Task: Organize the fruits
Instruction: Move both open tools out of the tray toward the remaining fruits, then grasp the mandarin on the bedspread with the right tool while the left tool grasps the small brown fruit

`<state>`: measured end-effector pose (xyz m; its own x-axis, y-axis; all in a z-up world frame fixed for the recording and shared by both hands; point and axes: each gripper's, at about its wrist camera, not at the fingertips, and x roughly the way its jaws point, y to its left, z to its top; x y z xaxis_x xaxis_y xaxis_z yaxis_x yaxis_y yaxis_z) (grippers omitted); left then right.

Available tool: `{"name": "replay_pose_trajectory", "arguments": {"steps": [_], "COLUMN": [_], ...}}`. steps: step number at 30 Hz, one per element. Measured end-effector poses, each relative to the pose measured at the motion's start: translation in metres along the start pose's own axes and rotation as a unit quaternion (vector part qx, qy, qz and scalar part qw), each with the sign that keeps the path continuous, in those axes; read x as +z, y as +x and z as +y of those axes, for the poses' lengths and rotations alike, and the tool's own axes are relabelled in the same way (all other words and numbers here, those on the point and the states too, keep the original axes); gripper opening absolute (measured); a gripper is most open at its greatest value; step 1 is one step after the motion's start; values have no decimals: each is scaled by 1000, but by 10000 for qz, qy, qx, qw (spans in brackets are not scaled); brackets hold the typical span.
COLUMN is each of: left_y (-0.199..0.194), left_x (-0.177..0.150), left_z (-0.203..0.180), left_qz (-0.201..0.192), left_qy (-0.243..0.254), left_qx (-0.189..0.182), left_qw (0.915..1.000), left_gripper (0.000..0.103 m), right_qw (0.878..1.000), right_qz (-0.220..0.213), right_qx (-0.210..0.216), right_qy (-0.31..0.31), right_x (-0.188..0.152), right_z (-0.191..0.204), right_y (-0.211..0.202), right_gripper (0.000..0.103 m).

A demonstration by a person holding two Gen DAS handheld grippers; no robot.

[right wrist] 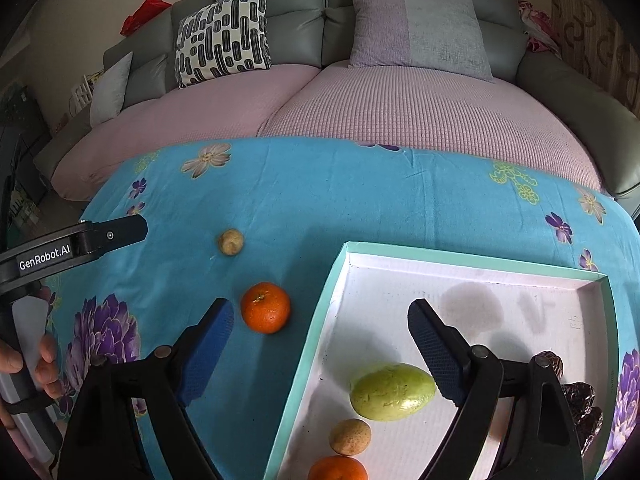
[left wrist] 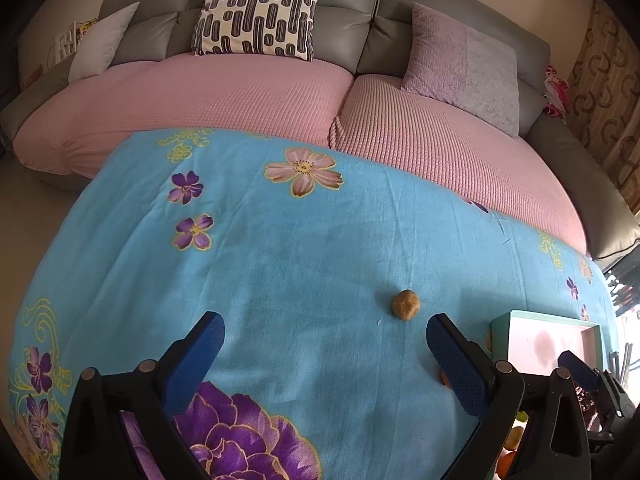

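A grey sofa (right wrist: pixel 400 12) with pink seat covers backs the table's blue floral cloth (right wrist: pixel 360 200); the white tray (right wrist: pixel 340 280) holds a green fruit (right wrist: pixel 392 391); an orange (right wrist: pixel 265 307) and small brown fruit (left wrist: pixel 405 304) lie outside; both claws, left (left wrist: pixel 324 354) and right (right wrist: pixel 320 344), gape empty.

Lying loose on the table (right wrist: pixel 360 200) left of the tray (right wrist: pixel 328 304): a small round tan fruit (right wrist: pixel 231 241), and nearer, just beside the tray's left wall, an orange tangerine (right wrist: pixel 265 307), stem up. Resting inside the tray near its near-left corner: a glossy green oval fruit (right wrist: pixel 392 391) on its side, a tan round fruit (right wrist: pixel 350 437), a second tangerine (right wrist: pixel 338 469).
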<state>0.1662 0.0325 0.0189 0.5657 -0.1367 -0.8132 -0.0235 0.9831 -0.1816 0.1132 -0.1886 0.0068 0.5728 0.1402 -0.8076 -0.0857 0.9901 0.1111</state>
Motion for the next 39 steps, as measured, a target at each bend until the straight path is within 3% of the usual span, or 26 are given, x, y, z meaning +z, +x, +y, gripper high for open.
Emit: {"name": "replay_pose_trajectory", "arguments": {"steps": [2, 8, 11, 23, 25, 29, 32, 34, 37, 39], "left_y": [2, 11, 20, 61, 68, 76, 79, 81, 83, 83], "left_x": [5, 14, 14, 3, 1, -4, -6, -7, -8, -9], "left_z": [4, 11, 9, -20, -24, -36, -41, -43, -42, -40], "left_qz": [-37, -100, -23, 407, 467, 569, 607, 620, 657, 678], "left_qy": [-35, -99, -71, 199, 234, 405, 440, 466, 430, 357], "left_qx": [31, -30, -100, -875, -977, -1100, -1190, -1175, -1281, -1375], "left_qw": [10000, 9999, 9999, 9951, 9938, 9915, 9901, 9900, 9886, 9875], "left_gripper": [102, 100, 91, 83, 71, 68, 56, 37, 26, 26], "right_qw": [9999, 9994, 9989, 9974, 9974, 9973, 9971, 9969, 9966, 9964], "right_qz": [37, 92, 183, 489, 478, 471, 468, 473, 517, 531], "right_qx": [61, 198, 196, 229, 211, 228, 214, 201, 252, 219], "right_qy": [-87, -284, -392, -487, -496, -512, -562, -591, -590, -617], "right_x": [2, 9, 9, 2, 3, 3, 2, 2, 2, -1], "right_z": [8, 25, 31, 35, 35, 35, 36, 36, 36, 37], "right_y": [5, 17, 25, 49, 50, 50, 50, 51, 52, 51], "right_gripper": [73, 67, 58, 51, 48, 48, 47, 43, 40, 40]}}
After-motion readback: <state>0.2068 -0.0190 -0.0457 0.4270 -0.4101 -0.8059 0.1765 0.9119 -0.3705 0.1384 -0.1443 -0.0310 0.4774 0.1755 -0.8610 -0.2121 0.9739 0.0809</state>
